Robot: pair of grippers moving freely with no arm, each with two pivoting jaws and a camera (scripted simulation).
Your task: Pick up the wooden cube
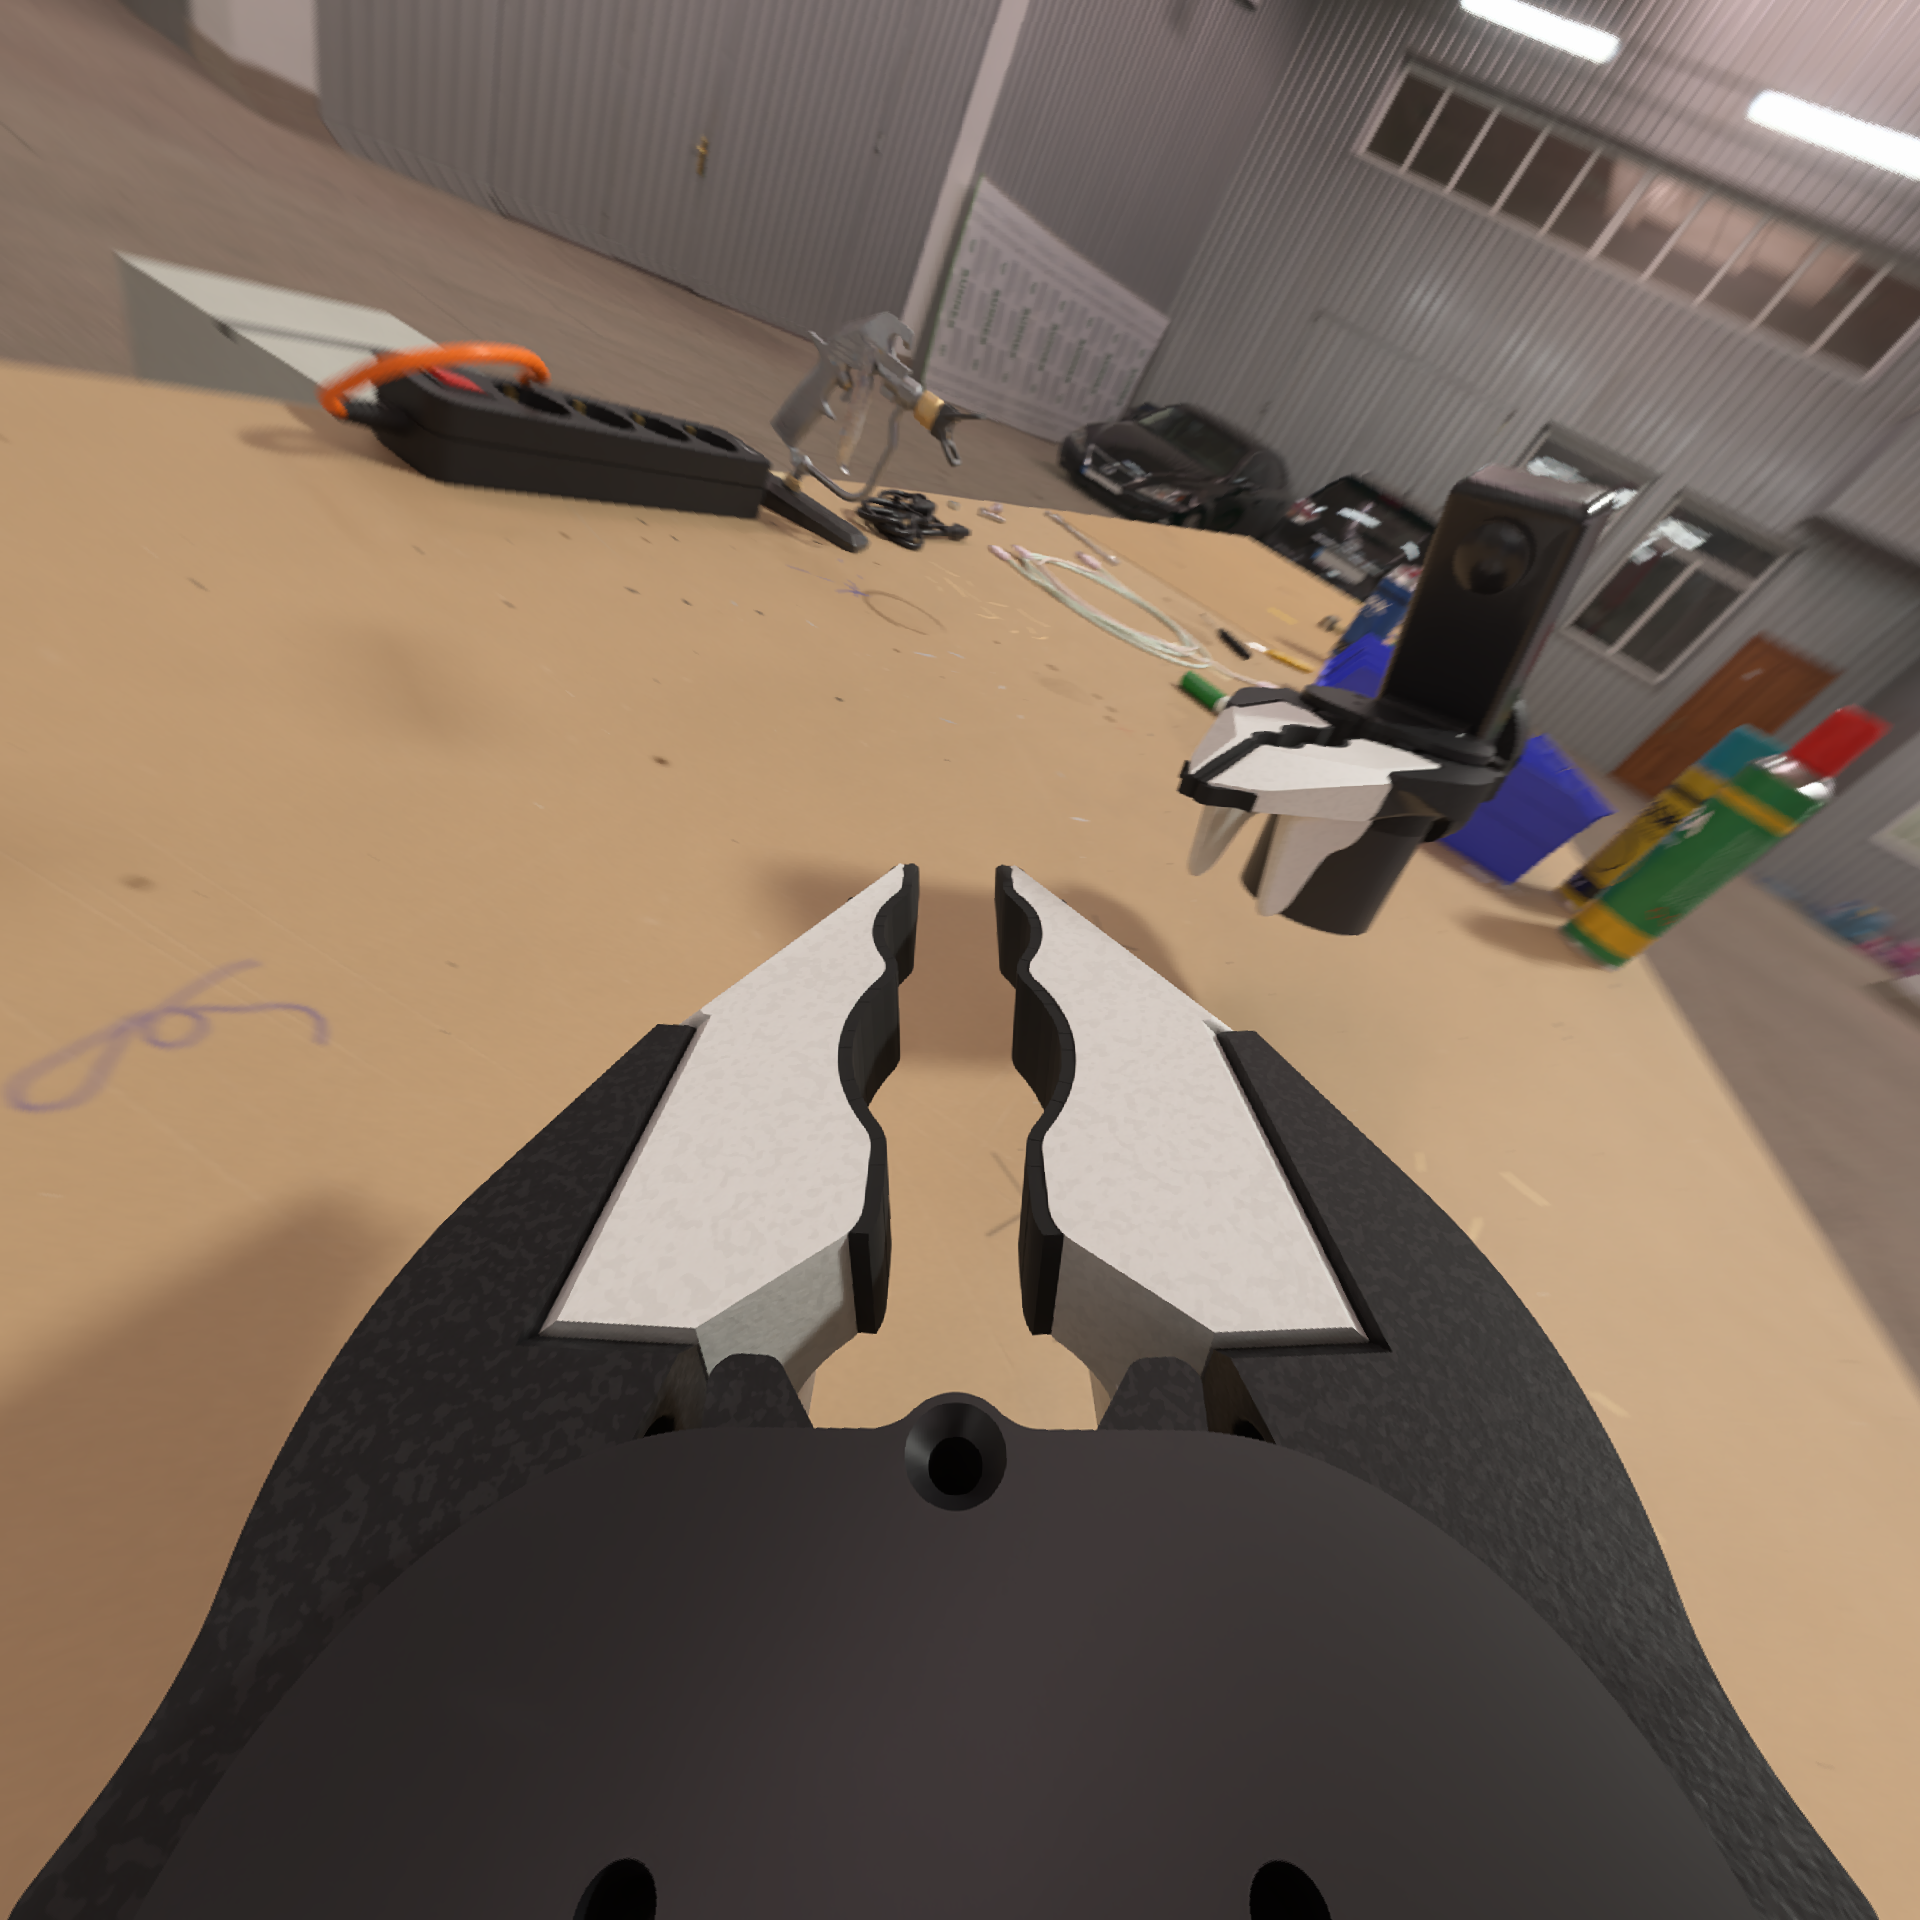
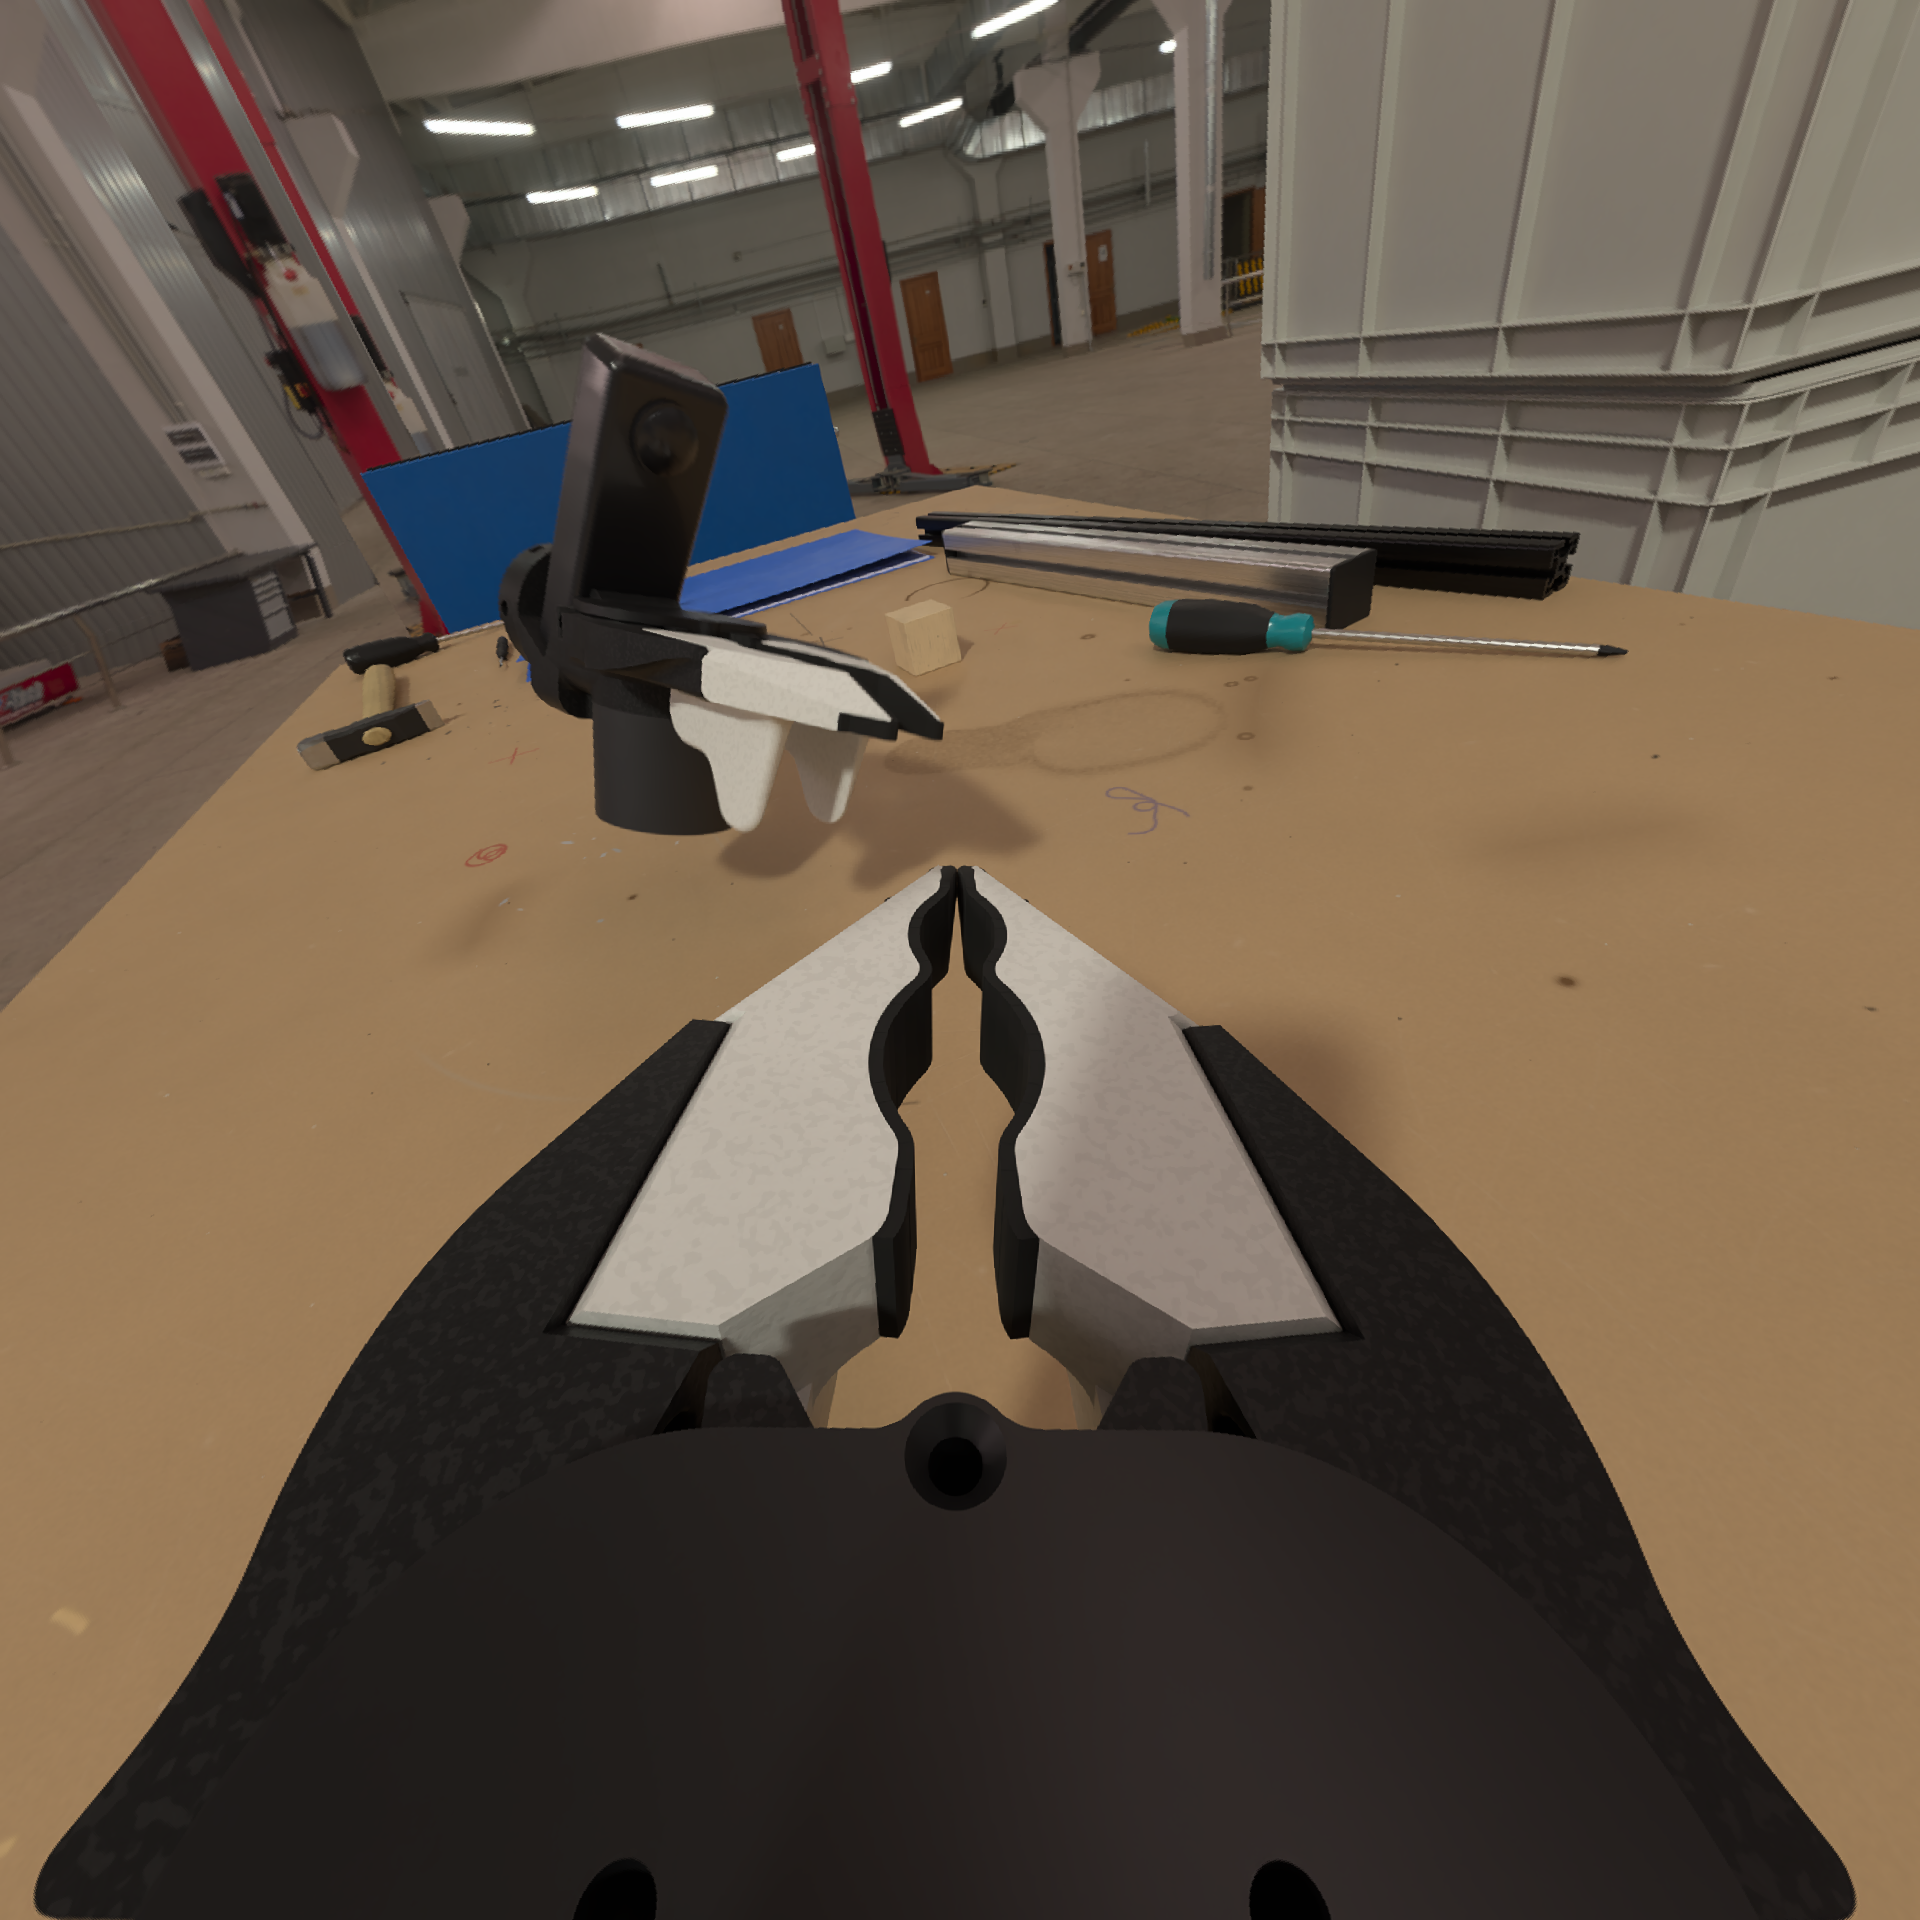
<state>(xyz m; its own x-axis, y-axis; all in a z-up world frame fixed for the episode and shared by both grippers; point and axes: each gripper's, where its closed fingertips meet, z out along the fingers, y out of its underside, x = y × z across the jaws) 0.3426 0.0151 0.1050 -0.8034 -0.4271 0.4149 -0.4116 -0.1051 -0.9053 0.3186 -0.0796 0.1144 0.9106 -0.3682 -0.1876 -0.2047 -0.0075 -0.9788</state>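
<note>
The left tool [image 1: 954, 883] hangs slightly parted, empty; the right tool [image 2: 954, 878] is pinched closed on nothing. Both hover over the table [image 2: 1455, 935]. Approach stage: the wooden cube [image 2: 923, 636] sits far off, untouched, demanding a forward reach with wider fingers.

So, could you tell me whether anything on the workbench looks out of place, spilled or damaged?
Nothing looks damaged. The wooden cube sits flat and untouched, apart from both claws. A faint ring-shaped stain marks the table beside it, and a screwdriver and hammer lie loose. That is ordinary clutter.
</note>
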